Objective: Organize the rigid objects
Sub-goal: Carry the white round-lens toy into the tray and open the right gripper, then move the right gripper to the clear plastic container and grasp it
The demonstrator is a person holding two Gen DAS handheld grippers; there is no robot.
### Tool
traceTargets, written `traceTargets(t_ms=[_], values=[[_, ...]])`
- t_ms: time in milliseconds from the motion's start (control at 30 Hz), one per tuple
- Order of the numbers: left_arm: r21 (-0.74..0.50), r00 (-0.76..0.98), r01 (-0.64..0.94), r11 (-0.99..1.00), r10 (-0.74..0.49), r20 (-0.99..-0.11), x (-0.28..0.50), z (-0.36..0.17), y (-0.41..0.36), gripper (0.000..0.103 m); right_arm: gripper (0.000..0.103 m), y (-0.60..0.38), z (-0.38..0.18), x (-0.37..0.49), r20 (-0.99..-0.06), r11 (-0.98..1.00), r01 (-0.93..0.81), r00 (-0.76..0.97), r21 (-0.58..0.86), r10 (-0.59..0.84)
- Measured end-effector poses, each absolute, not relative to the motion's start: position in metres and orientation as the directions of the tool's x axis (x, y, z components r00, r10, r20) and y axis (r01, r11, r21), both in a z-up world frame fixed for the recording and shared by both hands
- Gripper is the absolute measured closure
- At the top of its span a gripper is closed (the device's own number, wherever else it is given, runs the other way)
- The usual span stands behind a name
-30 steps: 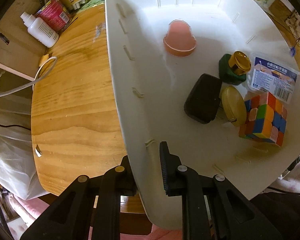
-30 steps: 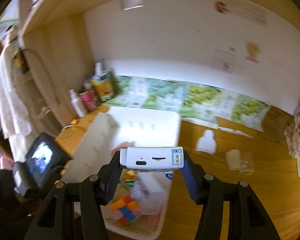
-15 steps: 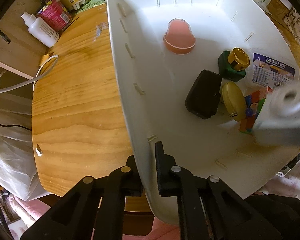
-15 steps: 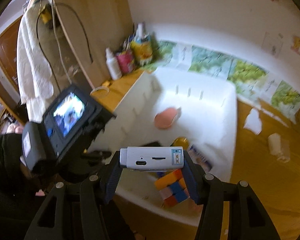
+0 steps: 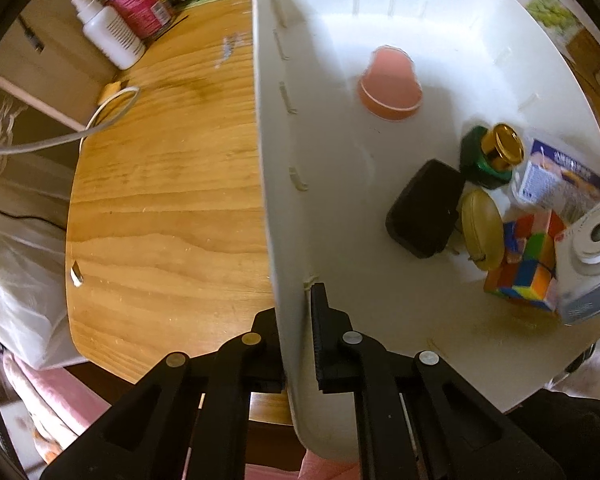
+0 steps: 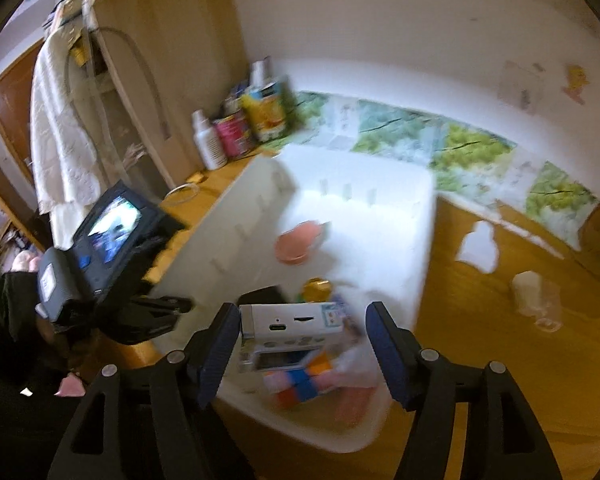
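My left gripper (image 5: 300,320) is shut on the near wall of the white storage box (image 5: 284,184). Inside lie a pink cup (image 5: 390,86), a black block (image 5: 426,208), a green bottle with a gold cap (image 5: 490,156), a gold disc (image 5: 482,230), a colour cube (image 5: 528,260) and a labelled packet (image 5: 560,184). My right gripper (image 6: 300,344) is open above the box (image 6: 360,200). A small white camera (image 6: 292,322) is loose between its fingers, resting on the cube (image 6: 300,384); it also shows in the left wrist view (image 5: 592,260).
A white bottle (image 5: 108,34), a red can (image 5: 142,8) and a white cable (image 5: 60,140) are on the wooden table (image 5: 172,200) left of the box. White scraps (image 6: 478,246) and a clear cup (image 6: 536,300) lie on the table to its right.
My right gripper came down over the box and opened, letting go of the white camera onto the cube. My left gripper stays clamped on the box wall.
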State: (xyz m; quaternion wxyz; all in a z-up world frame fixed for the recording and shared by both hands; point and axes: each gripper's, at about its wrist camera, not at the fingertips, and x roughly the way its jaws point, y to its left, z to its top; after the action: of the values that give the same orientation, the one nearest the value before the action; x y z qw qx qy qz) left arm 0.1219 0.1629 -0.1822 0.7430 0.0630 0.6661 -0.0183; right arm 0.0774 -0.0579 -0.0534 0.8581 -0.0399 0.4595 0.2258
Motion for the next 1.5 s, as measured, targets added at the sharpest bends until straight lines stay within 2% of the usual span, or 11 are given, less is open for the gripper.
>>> traceTargets(t_ms=[267,400,767,1133,1300,1500], values=[[0.063,0.098,-0.012,0.998,0.063,-0.993,0.126,-0.183,0.172,0.091,0.037,-0.146,-0.045,0.115,-0.778,0.947,-0.3,0.565,0.115,0.273],[0.085,0.095,-0.062,0.994,0.091,-0.991,0.127,-0.185,0.174,0.088,0.029,-0.182,-0.051,0.13,-0.774,0.964,-0.255,0.593,0.08,0.221],[0.133,0.088,-0.148,0.98,0.147,-0.985,0.123,-0.186,0.165,0.083,0.029,-0.274,-0.119,0.172,-0.815,0.993,-0.117,0.574,0.017,0.082],[0.16,0.078,-0.192,0.968,0.177,-0.981,0.124,-0.188,0.163,0.08,0.029,-0.311,-0.19,0.198,-0.878,0.998,-0.049,0.474,0.043,0.061],[0.168,0.072,-0.199,0.966,0.185,-0.98,0.125,-0.189,0.163,0.079,0.035,-0.311,-0.204,0.204,-0.885,0.998,-0.051,0.463,0.038,0.057],[0.17,0.074,-0.2,0.965,0.188,-0.979,0.125,-0.188,0.161,0.079,0.047,-0.308,-0.211,0.211,-0.888,0.998,-0.05,0.457,0.037,0.056]])
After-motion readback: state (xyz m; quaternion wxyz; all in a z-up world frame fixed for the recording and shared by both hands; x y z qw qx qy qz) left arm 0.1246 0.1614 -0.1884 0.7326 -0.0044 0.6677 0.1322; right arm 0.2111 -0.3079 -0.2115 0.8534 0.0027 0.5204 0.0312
